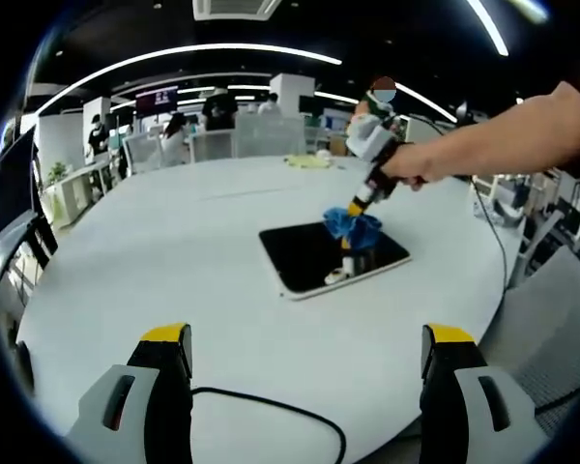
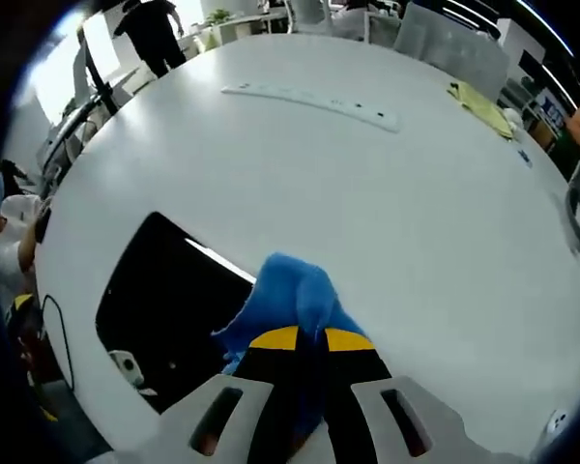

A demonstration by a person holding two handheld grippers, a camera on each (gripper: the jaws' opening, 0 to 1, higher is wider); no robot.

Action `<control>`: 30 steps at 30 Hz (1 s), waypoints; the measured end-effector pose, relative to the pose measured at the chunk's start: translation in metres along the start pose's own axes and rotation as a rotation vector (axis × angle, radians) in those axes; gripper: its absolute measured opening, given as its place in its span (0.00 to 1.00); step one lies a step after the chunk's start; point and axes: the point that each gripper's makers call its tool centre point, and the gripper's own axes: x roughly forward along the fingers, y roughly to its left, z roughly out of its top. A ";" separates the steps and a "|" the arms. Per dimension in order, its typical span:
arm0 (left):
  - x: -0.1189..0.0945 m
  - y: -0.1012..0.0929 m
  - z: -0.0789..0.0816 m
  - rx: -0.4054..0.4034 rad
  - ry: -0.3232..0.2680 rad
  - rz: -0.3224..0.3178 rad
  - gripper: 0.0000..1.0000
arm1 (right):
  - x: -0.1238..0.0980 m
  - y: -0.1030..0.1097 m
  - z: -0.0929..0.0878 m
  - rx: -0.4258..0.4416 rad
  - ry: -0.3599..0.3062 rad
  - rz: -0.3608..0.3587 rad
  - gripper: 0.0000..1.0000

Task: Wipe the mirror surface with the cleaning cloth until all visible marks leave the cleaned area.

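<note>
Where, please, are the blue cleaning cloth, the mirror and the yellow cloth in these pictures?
Blue cleaning cloth (image 2: 290, 290): right gripper view, on its bunched upper fold.
Mirror (image 1: 304, 256): left gripper view, on its bare dark surface.
Yellow cloth (image 2: 481, 104): right gripper view, on its middle, at the table's far side.

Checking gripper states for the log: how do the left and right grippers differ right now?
Left gripper: jaws wide apart, empty, hovering back from the mirror. Right gripper: jaws closed on the blue cloth, pressing it onto the mirror. Left is idle; right does the wiping. Both have yellow-tipped jaws.
</note>
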 end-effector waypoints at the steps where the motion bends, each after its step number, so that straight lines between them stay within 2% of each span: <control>1: 0.000 0.000 0.000 0.000 0.002 -0.001 0.99 | 0.000 0.001 0.001 0.005 -0.002 0.001 0.03; 6: 0.001 -0.002 -0.001 0.005 0.007 -0.007 0.99 | 0.004 0.016 0.010 0.007 -0.016 0.027 0.03; 12: 0.001 -0.001 -0.001 0.004 0.010 -0.002 0.99 | 0.012 0.035 0.024 -0.028 -0.024 0.044 0.03; 21: 0.001 0.004 -0.002 -0.005 0.008 0.011 0.99 | 0.033 0.063 0.052 -0.081 -0.031 0.081 0.03; 30: 0.002 0.002 -0.003 -0.006 0.012 -0.003 0.99 | 0.030 0.100 0.064 -0.121 -0.032 0.108 0.03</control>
